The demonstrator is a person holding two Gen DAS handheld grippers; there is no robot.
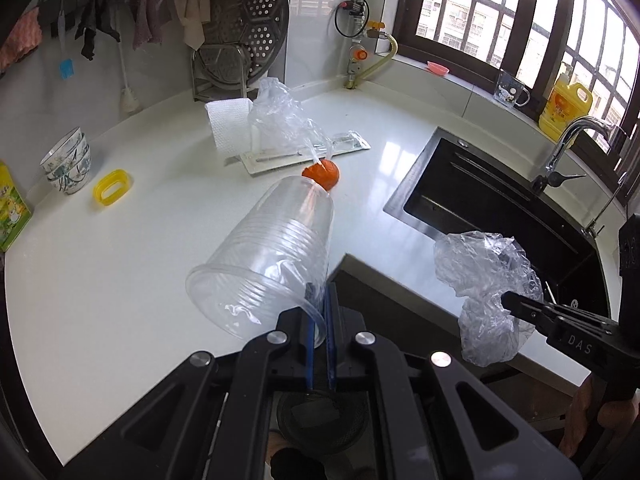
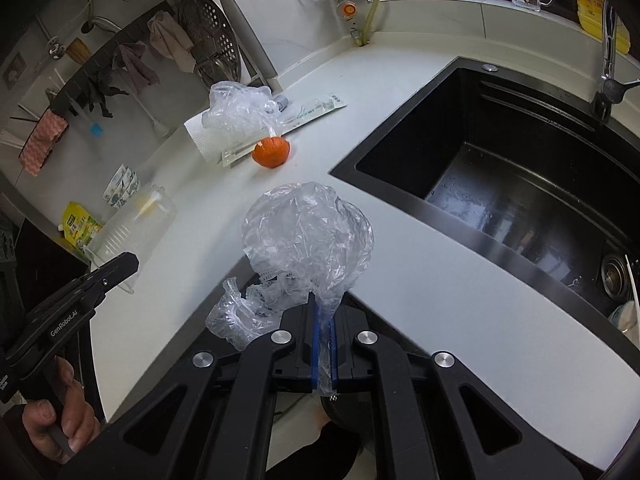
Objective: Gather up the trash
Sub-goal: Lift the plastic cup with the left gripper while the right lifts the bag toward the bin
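A: Fingers on the left gripper [image 1: 319, 312] are nearly pressed together, pinching the rim wall of a clear plastic cup [image 1: 268, 256]. Cup is tipped on its side, mouth toward the camera, base pointing away over the worktop [image 1: 120, 264].

B: Right side?

A: Right gripper [image 2: 325, 320] fingers are closed to a narrow slit on a neck of crumpled clear plastic film [image 2: 308, 236]. The bulk of the film balloons just ahead of the fingertips, a smaller tail hangs off to the left. It is held up off the worktop, near its front corner beside the sink [image 2: 520, 168].

B: Both visible from the other side?

A: Yes. Left view shows the right gripper at the right edge with the film wad in it. Right view shows the left gripper low on the left, cup against its tip.

B: Remaining trash?

A: Orange peel [image 1: 322, 174] lies on the worktop, well ahead of both grippers; in the left view it sits just past the cup's base. Behind it is a loose clear plastic bag [image 1: 280, 116], resting on a flat transparent package [image 1: 308, 150] beside a white paper towel [image 1: 226, 124]. A yellow ring [image 1: 113, 186] and stacked bowls [image 1: 68, 166] are far left.
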